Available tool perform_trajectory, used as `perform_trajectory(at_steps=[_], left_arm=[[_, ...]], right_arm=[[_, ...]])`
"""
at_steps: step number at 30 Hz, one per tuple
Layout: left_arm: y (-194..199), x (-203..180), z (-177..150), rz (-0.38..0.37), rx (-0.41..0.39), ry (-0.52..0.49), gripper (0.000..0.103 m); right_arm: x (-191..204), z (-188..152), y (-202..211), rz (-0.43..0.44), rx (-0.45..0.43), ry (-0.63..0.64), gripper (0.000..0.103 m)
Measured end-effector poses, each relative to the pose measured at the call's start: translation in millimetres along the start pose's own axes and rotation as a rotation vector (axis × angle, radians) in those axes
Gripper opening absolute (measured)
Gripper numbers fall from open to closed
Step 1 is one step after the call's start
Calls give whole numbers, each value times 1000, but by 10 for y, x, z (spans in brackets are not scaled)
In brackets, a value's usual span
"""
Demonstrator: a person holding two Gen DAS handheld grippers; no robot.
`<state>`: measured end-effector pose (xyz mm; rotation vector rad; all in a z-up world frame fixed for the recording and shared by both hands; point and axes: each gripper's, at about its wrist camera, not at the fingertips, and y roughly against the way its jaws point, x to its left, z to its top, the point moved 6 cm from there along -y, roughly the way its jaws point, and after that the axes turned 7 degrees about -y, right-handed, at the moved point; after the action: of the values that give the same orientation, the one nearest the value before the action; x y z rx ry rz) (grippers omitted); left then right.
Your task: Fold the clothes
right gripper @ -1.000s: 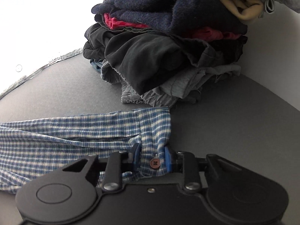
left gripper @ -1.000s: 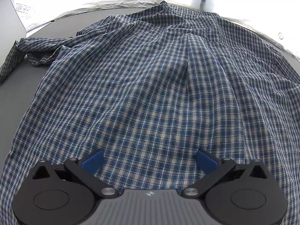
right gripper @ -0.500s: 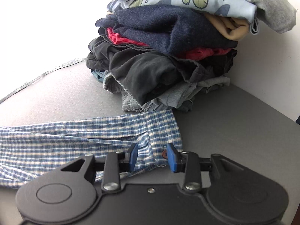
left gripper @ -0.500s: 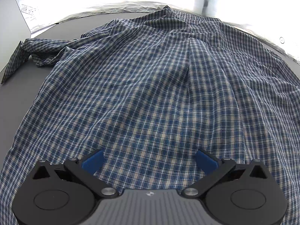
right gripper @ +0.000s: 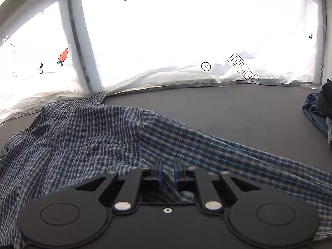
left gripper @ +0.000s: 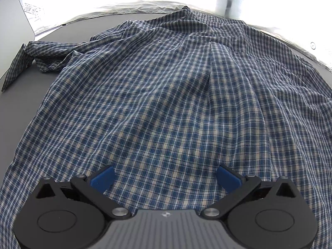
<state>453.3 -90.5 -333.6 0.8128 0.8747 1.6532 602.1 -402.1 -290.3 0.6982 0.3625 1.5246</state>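
A blue and white checked shirt (left gripper: 166, 93) lies spread back-up on the dark grey table (left gripper: 20, 108). My left gripper (left gripper: 165, 174) hovers over its lower back, jaws wide open, nothing between the blue pads. One sleeve lies bunched at the far left (left gripper: 45, 58). In the right wrist view the other sleeve (right gripper: 228, 151) tents up from the table to my right gripper (right gripper: 167, 169). Its jaws are closing, with sleeve cloth pinched between the pads. The shirt's body (right gripper: 72, 134) lies to the left of that gripper.
A pile of folded and loose clothes (right gripper: 325, 101) shows at the right edge of the right wrist view. A crinkled white sheet (right gripper: 186, 31) with printed marks hangs behind the table's far edge. Bare grey tabletop (right gripper: 228, 108) stretches between shirt and pile.
My right gripper swung left, away from the clothes pile, taking the sleeve end with it, and its jaws narrowed on the cloth. The left gripper stayed put and open.
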Motion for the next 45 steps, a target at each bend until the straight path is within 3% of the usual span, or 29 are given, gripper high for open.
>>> perform_trajectory(at_steps=[4, 10, 14, 16, 22, 24, 30, 31, 33, 35, 41, 45], left_arm=[[-5, 0, 2, 2, -4, 3, 103], [-21, -10, 36, 9, -8, 16, 103], [-20, -11, 35, 8, -11, 16, 103], [-7, -21, 20, 20, -15, 29, 103], [117, -33, -132, 22, -6, 46, 103], [218, -31, -262, 15, -14, 56, 103], [613, 148, -713, -3, -60, 56, 103], [661, 226, -769, 4, -58, 73, 103], [739, 406, -867, 5, -50, 120, 103], [803, 583, -950, 12, -50, 155, 103], [815, 1148, -1088, 49, -45, 222, 103], [748, 1520, -1024, 64, -52, 201, 103]], right_arm=[[9, -212, -191, -25, 112, 33, 6], [-171, -356, -39, -43, 144, 16, 7], [-251, -357, 148, -52, 142, -66, 10], [-236, -382, 295, -45, 131, -88, 14], [-63, -631, 780, -10, 103, 26, 27], [18, -773, 944, 19, 105, 60, 38], [222, -1273, 1067, 94, 221, 105, 53], [260, -1324, 1061, 98, 236, 105, 57], [347, -1398, 1058, 98, 250, 112, 80], [426, -1417, 1061, 100, 256, 109, 85], [632, -1464, 1023, 31, 260, 93, 100], [672, -1538, 964, -62, 288, 34, 102]])
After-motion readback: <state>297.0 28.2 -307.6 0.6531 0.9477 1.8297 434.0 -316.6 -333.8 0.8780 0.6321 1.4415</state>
